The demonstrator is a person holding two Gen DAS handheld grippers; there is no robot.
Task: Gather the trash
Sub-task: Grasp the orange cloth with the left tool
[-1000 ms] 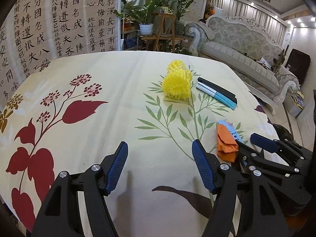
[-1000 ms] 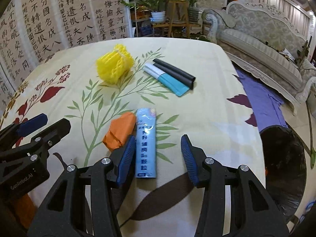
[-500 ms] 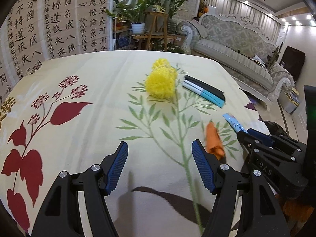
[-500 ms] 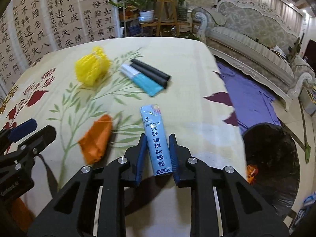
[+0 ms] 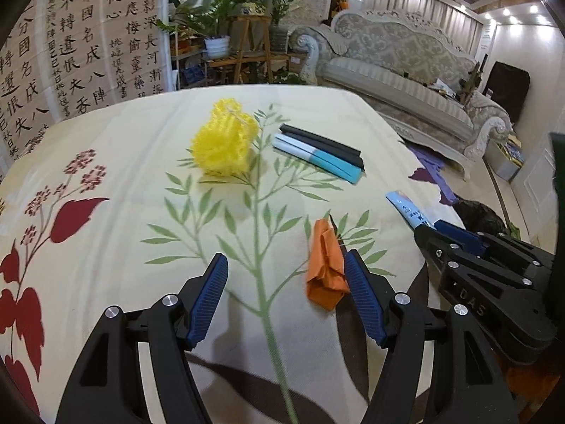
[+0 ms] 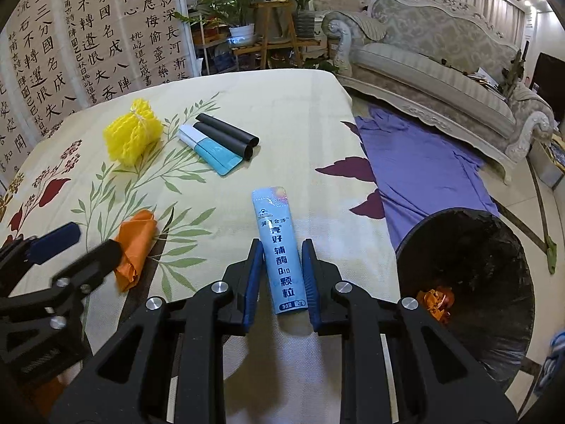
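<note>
Both tools are matte black plastic frames with triangular cut-outs and silver round screw heads at the pivots. The left gripper (image 5: 284,302) and right gripper (image 6: 282,284) each carry 2 blue ribbed pads. White letters "DAS" mark the right gripper's side.

Bin (image 6: 469,282) right of table (image 6: 282,123)

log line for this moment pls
right gripper: shut on blue sachet | left gripper: open, orange wrapper by its right finger | trash bin: right of table
</note>
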